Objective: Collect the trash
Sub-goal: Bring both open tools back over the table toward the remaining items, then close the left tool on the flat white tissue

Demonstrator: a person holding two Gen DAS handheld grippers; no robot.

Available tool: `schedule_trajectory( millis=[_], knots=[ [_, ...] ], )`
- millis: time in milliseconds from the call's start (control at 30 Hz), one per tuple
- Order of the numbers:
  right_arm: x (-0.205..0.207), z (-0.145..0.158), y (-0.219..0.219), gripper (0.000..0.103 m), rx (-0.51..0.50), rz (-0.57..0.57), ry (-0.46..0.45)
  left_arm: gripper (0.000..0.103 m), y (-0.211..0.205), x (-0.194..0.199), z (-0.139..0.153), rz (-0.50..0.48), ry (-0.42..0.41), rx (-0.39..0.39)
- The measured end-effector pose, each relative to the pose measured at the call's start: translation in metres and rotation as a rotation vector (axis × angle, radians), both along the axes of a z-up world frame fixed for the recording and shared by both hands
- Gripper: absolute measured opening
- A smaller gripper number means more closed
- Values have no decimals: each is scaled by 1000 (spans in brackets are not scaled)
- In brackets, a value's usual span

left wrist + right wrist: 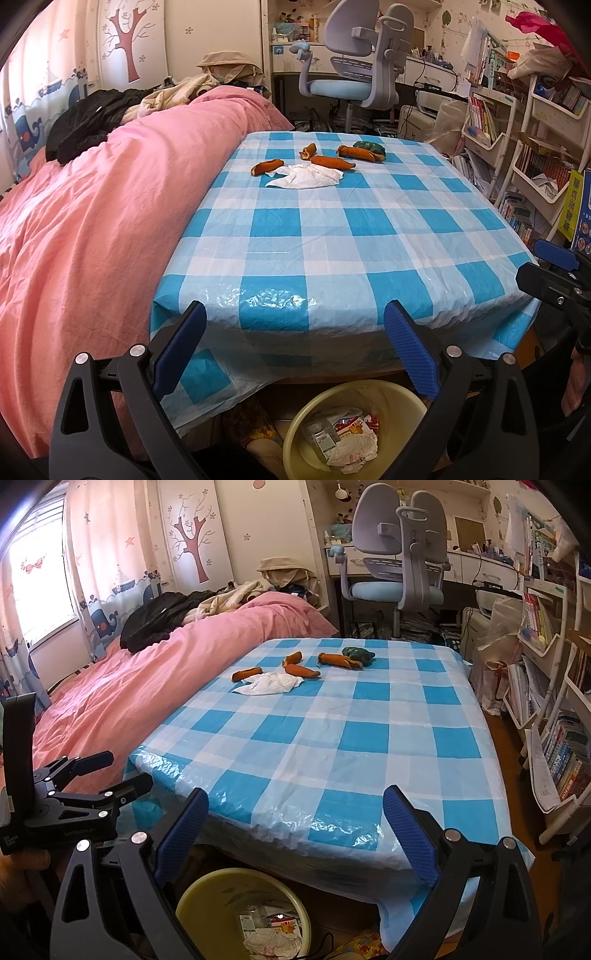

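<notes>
Several orange peel pieces (332, 161) and a crumpled tissue (304, 176) are lying far across the worktop (332, 236), light and limp, so you are pinching their middles while both grippers, left gripper (295, 347) and right gripper (295, 834), are gaping empty.

No legible text found in either view. Printing on the book spines (565, 760) at the right shelves and on the wrappers in the yellow bin (354, 432) was too small and blurred to make out. Faint lettering on the left gripper (110, 771) body was likewise unreadable.
</notes>
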State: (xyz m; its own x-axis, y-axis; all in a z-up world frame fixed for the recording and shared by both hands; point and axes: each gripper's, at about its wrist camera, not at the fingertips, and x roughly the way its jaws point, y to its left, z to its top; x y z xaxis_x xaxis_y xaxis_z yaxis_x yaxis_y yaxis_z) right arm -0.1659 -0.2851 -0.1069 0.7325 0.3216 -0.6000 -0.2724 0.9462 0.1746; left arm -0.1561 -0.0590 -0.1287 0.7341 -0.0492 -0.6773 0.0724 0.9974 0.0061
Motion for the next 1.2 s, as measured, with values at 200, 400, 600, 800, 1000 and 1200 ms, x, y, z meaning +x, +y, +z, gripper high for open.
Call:
schedule_trajectory(
  millis=[200, 400, 600, 800, 1000, 1200],
  knots=[
    [7, 3, 1, 91, 3, 19, -1, 93, -2, 13, 6, -7, -12, -13],
    [23, 8, 5, 91, -17, 47, -3, 93, -5, 50, 17, -15, -30, -13],
    [53, 9, 11, 91, -55, 88, 16, 93, -7, 97, 19, -19, -11, -43],
    [89, 8, 20, 91, -95, 133, 28, 93, -12, 146, 12, -36, 18, -24],
    [115, 5, 21, 91, -98, 144, 42, 93, -17, 203, -2, -60, 66, -53],
    [138, 2, 15, 91, -102, 149, 65, 93, -45, 255, -14, -131, 87, 28]
  ],
)
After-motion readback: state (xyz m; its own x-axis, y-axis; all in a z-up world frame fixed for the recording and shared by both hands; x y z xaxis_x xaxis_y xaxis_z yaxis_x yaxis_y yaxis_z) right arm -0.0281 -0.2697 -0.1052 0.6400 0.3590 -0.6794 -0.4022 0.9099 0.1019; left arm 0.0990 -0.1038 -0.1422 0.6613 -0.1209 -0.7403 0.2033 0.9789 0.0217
